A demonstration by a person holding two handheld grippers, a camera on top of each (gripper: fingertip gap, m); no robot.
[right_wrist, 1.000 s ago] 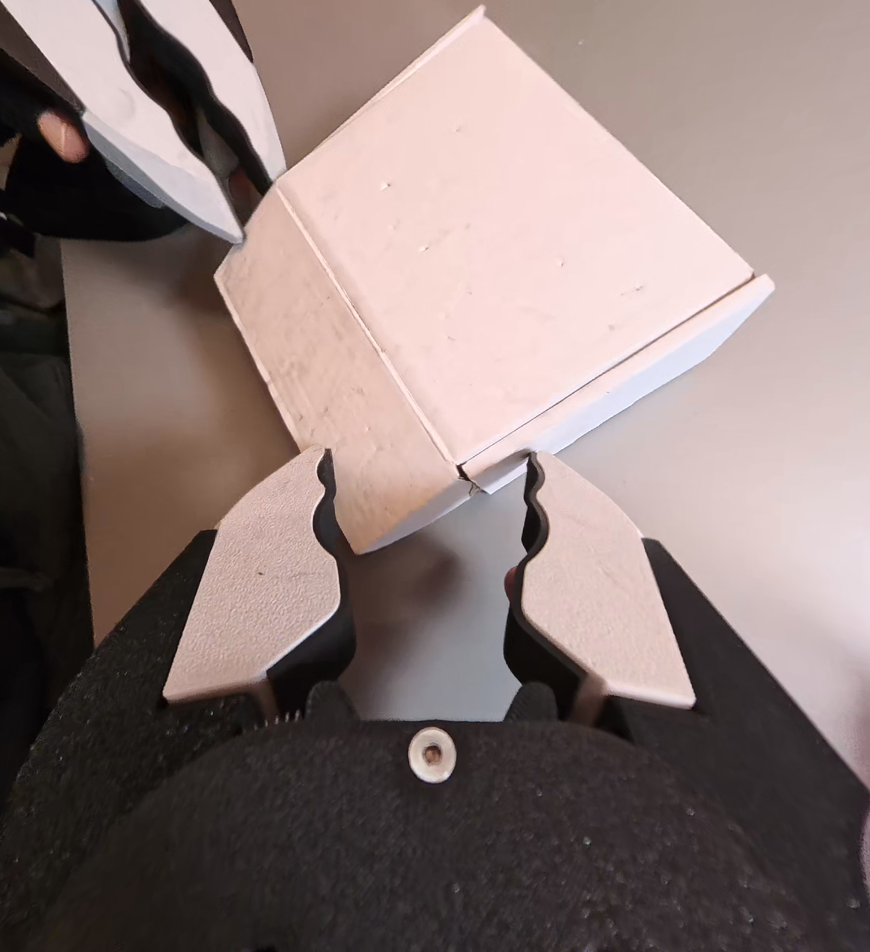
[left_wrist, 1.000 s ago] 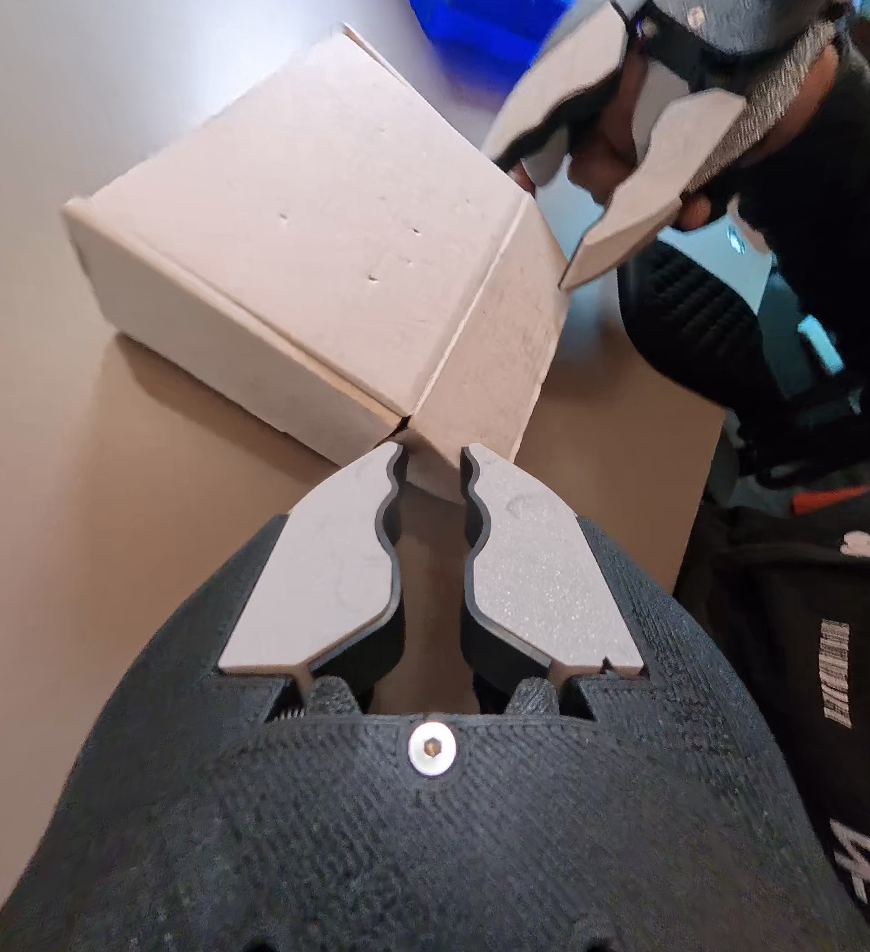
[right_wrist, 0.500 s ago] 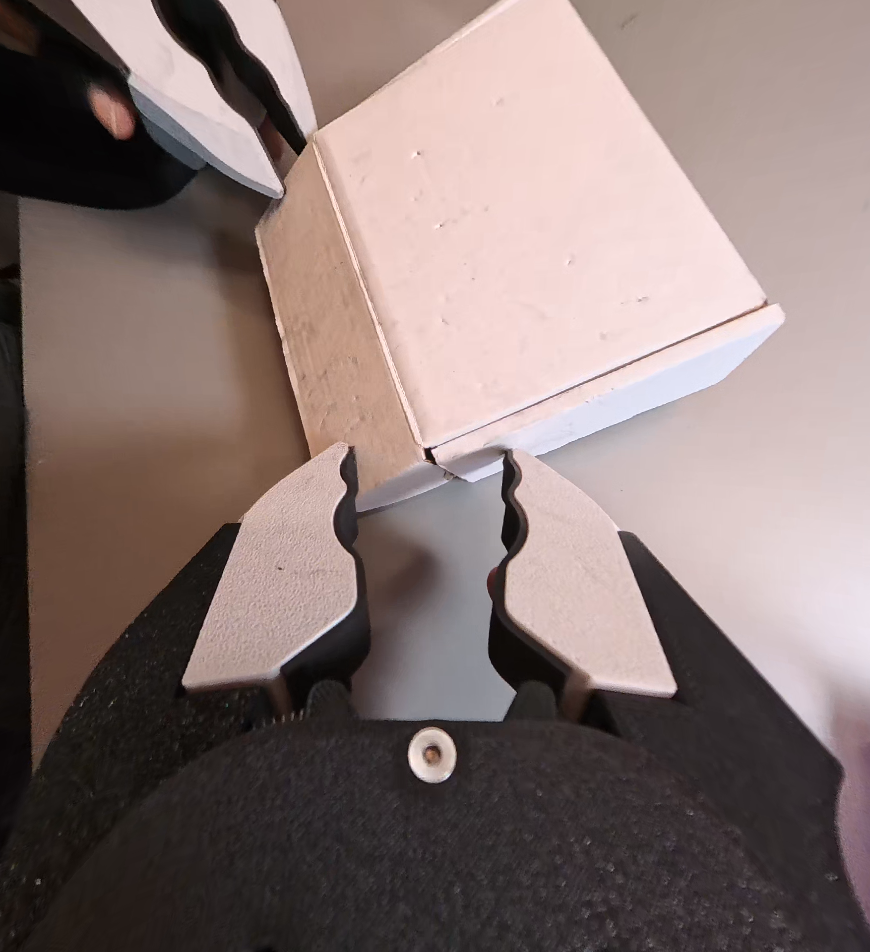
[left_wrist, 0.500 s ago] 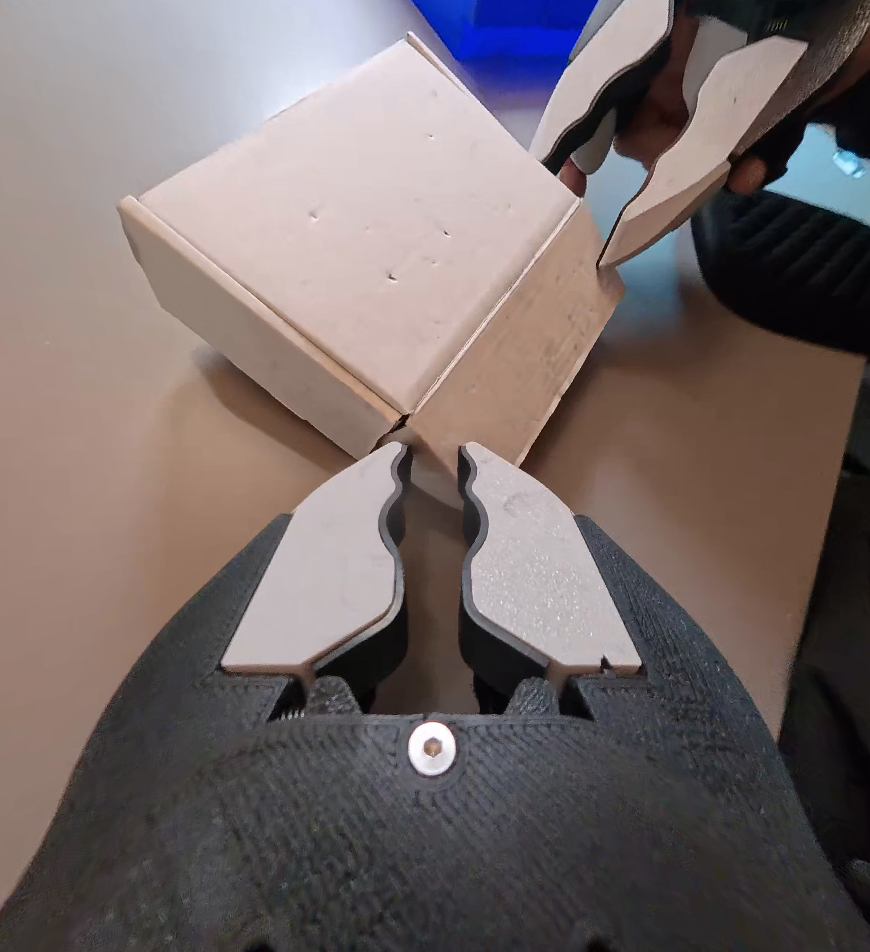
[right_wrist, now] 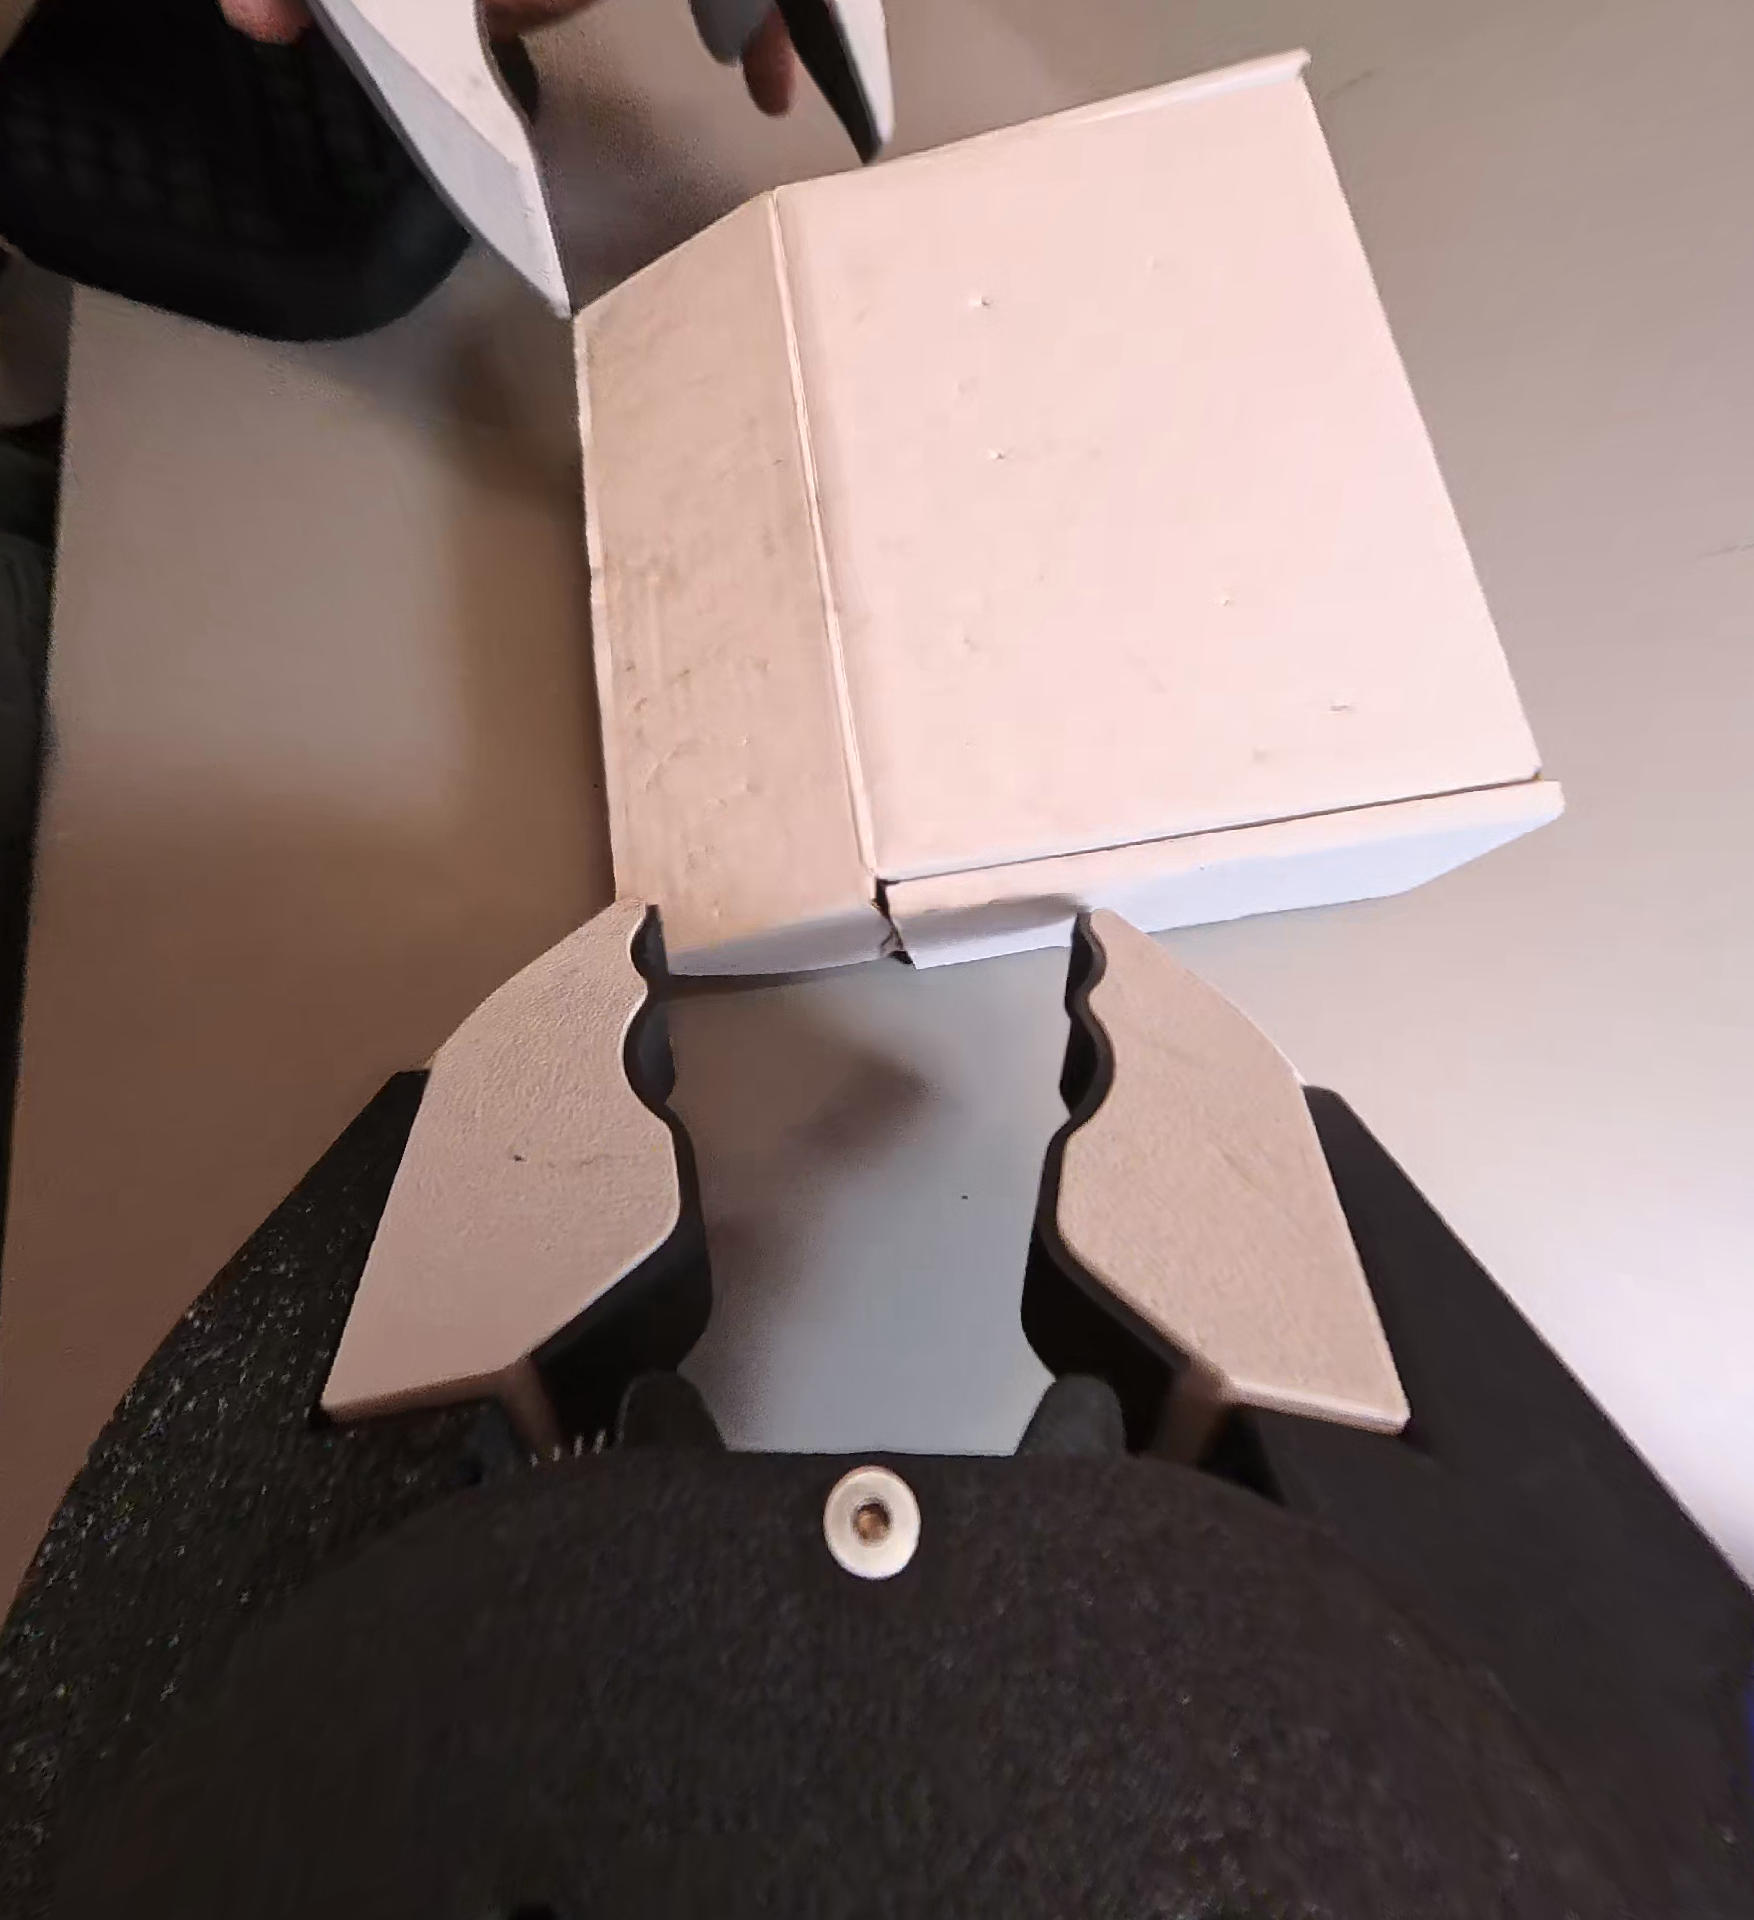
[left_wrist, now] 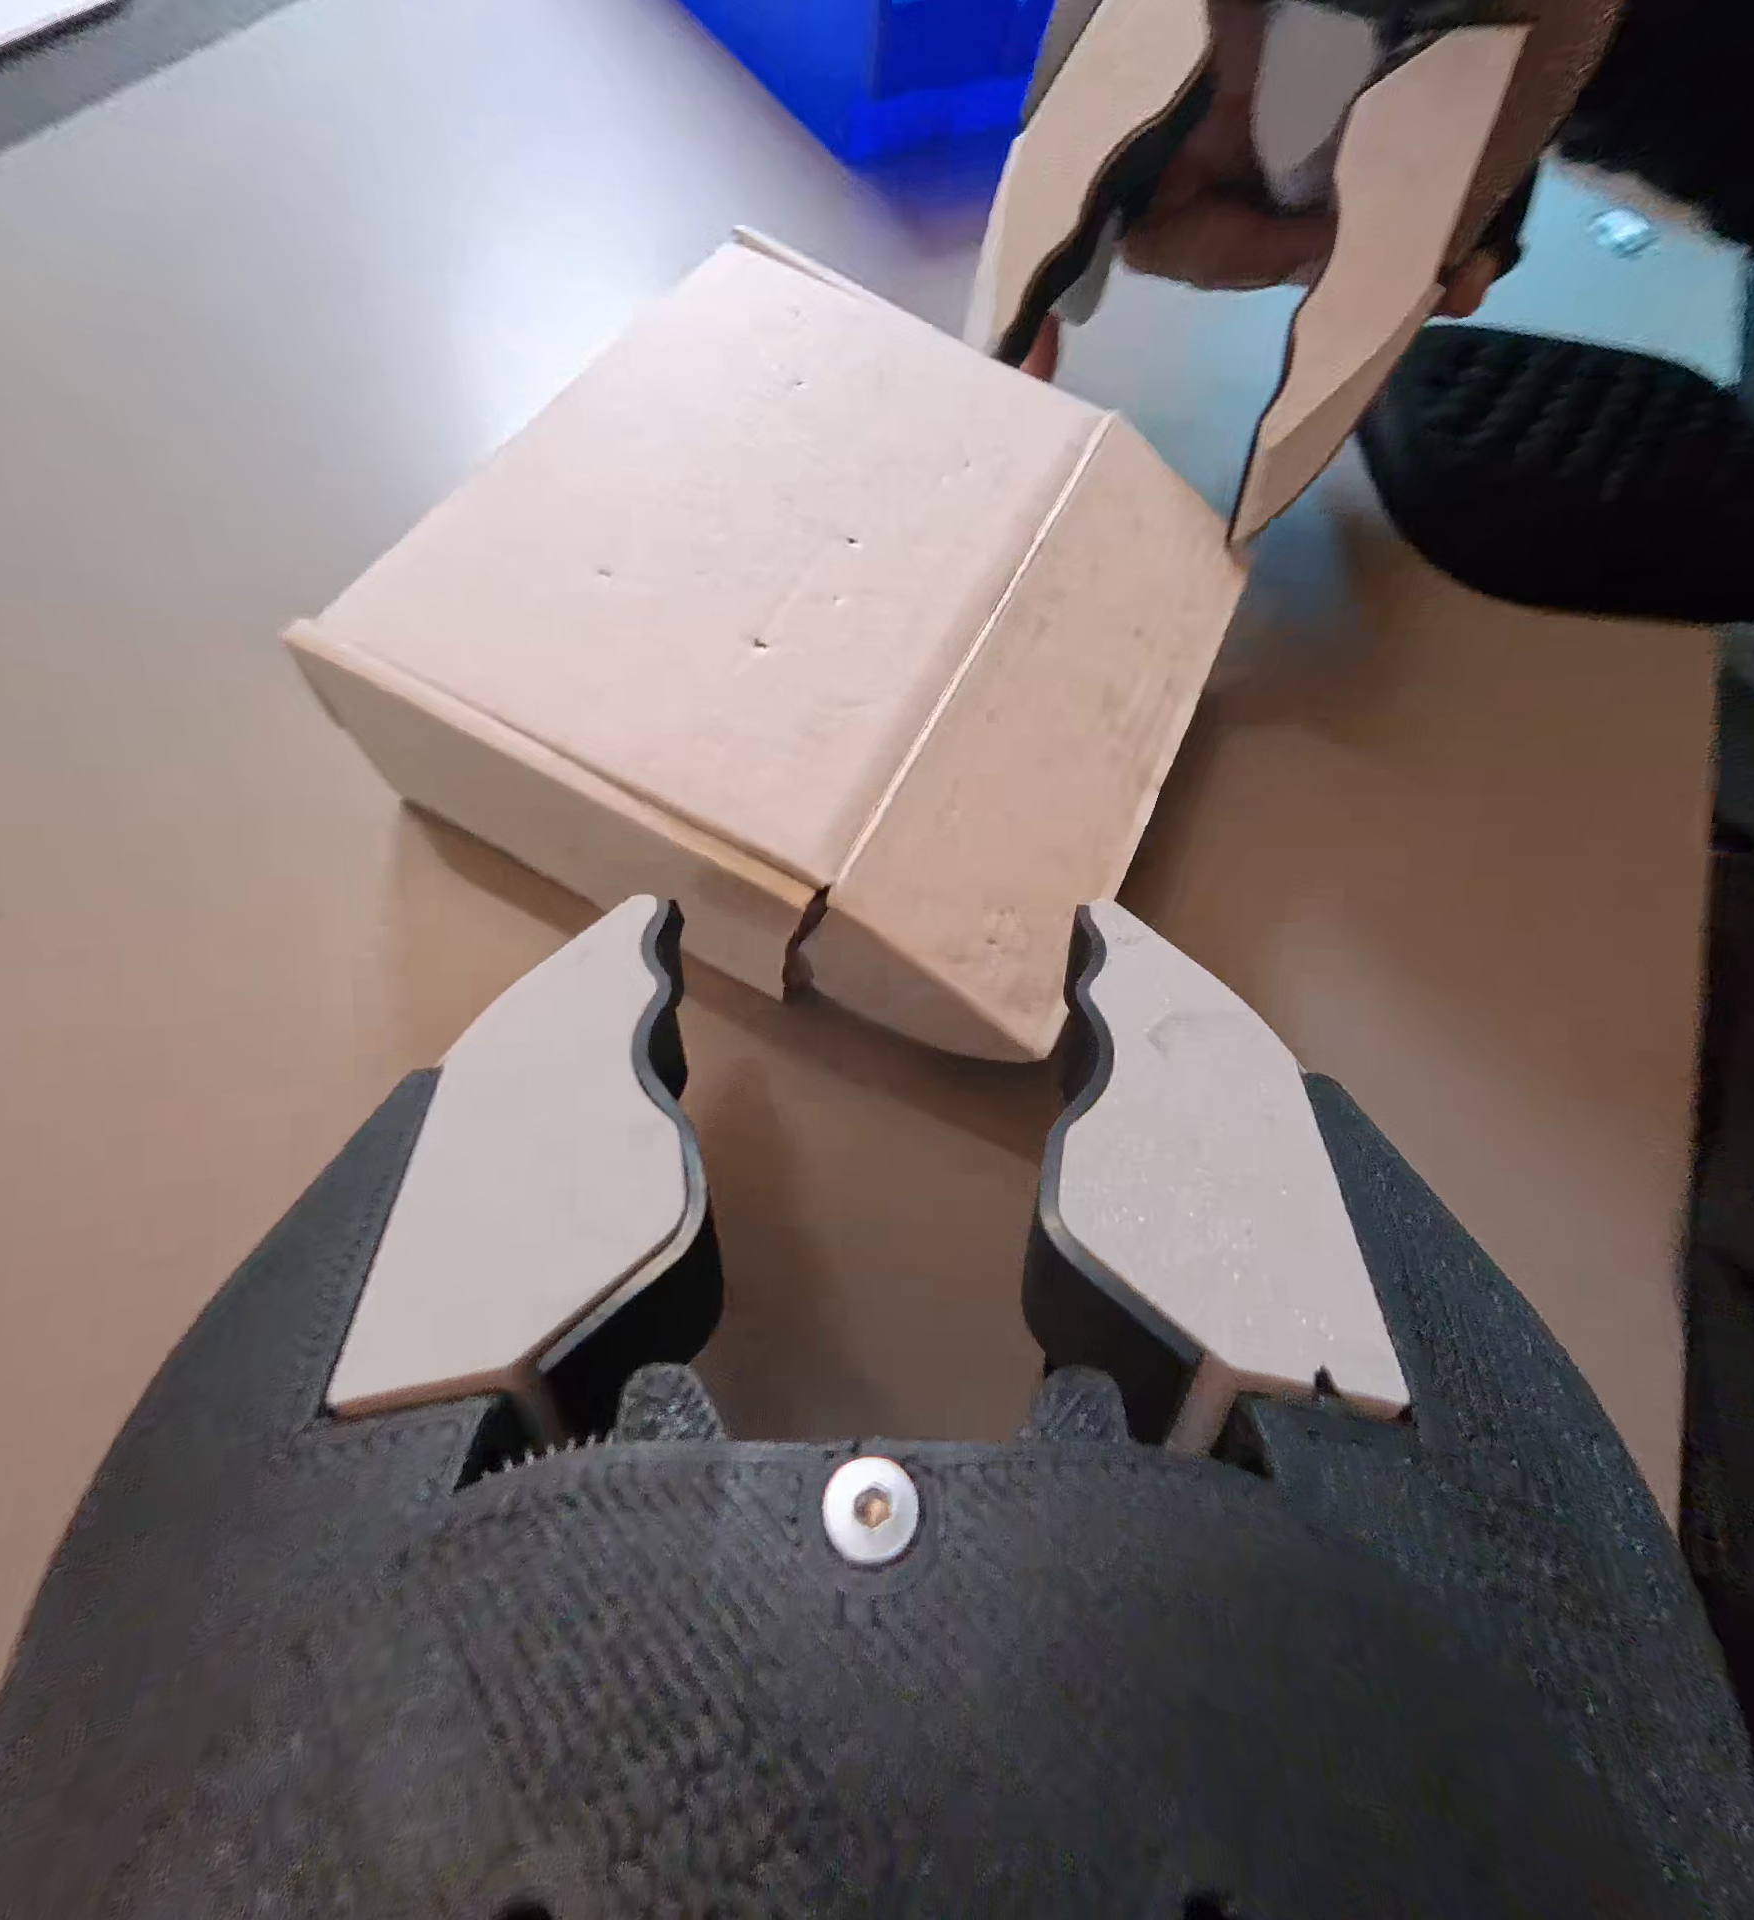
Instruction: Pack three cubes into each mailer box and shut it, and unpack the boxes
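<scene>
Mailer box (left_wrist: pixel 748 582): one, shut, on my bench (left_wrist: pixel 125 520).
Left hand-held gripper (left_wrist: pixel 868 961): fingers apart, empty.
Right hand-held gripper (right_wrist: pixel 865 961): fingers apart, empty.

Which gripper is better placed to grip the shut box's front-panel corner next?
Left, narrowly. Both are open at opposite ends of the front panel, but the mailer box corner already sits between the left gripper fingers, while the right gripper fingertips only reach its corner's edge.
</scene>
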